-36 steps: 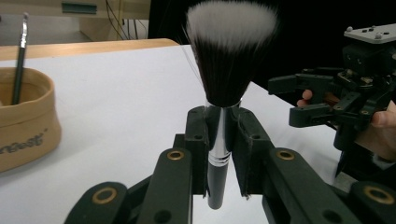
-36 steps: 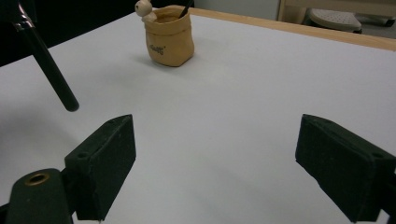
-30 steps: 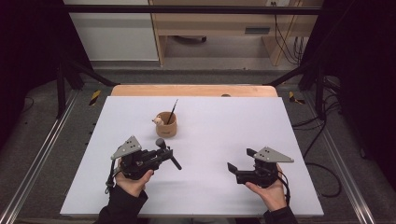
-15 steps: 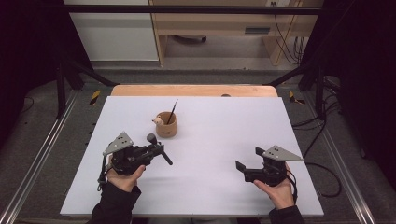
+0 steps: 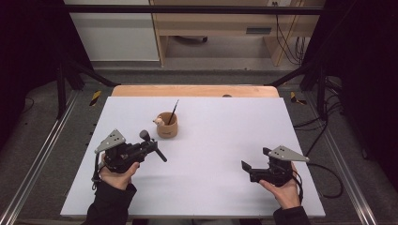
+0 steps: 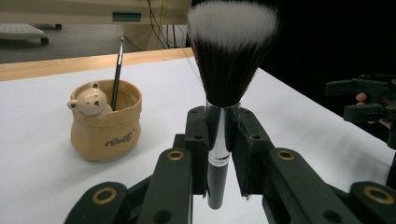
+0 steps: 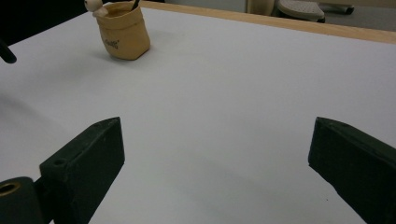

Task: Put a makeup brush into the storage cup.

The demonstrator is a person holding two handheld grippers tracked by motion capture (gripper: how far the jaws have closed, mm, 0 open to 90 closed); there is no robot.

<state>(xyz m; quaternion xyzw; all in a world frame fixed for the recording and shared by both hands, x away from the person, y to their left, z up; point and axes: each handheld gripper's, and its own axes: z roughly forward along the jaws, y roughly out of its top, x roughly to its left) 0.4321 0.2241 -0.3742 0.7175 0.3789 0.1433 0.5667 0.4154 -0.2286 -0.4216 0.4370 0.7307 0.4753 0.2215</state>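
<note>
High view looks down; tongs cameras share the cup [image 6: 105, 120].

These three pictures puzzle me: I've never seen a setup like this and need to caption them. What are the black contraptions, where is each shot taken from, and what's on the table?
No robot here: a person holds a hand-operated two-jaw gripper in each hand. The high view looks down from above the person's side of the white table. The left gripper is at its left, the right gripper at its right.

The other two pictures come from small cameras riding on the grippers, looking along their black jaws.

In the left gripper view, the jaws are clamped on the shiny metal collar of a makeup brush, bristles up. In the right gripper view, the jaws stand wide apart with nothing between them.

On the table stands a tan bear pot shaped like a little sack, with a thin brush standing in it.
</note>
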